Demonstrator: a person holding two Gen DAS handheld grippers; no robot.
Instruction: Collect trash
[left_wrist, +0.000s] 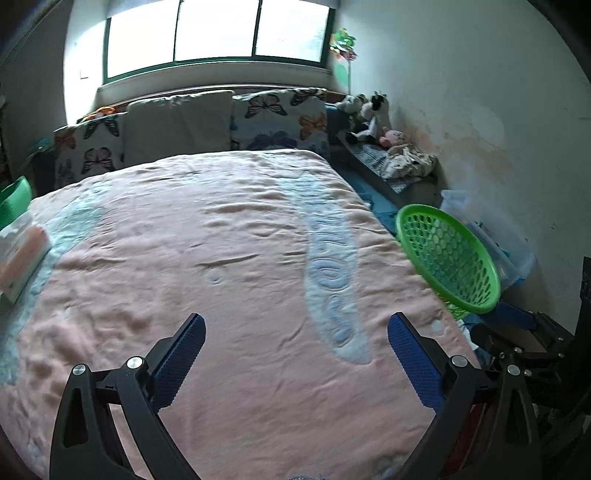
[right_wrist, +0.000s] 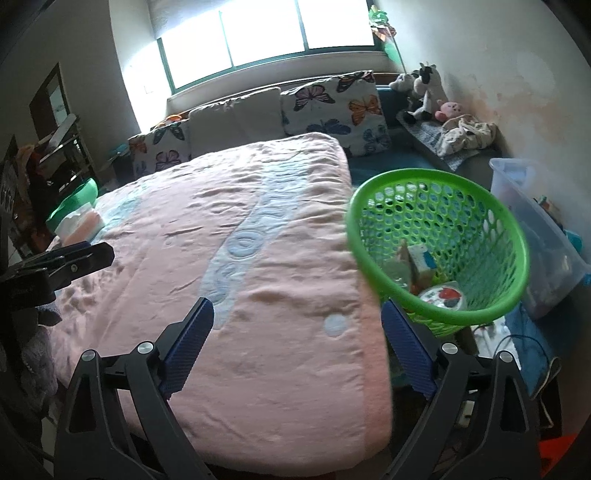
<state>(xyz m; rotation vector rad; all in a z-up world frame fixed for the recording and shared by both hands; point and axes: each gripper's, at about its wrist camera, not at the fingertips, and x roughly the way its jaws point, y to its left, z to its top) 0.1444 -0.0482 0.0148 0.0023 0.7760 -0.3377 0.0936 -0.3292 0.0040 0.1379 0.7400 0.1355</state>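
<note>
Both claws spread and empty above the pink blanket (right_wrist: 258, 258) of the bed. The green basket (right_wrist: 439, 243) stands off the bed's right edge, just right of the right claw (right_wrist: 297, 354), its mouth tilted toward the bed; a small carton (right_wrist: 421, 262) and other scraps lie inside. The left claw (left_wrist: 295, 354) is farther from the basket (left_wrist: 447, 254). No loose trash shows on the blanket; only a tissue pack (left_wrist: 20, 254) lies at the far left edge, nearer the left claw, likely not trash. Open room across the blanket; a clear bin (right_wrist: 535, 236) crowds the basket's right
</note>
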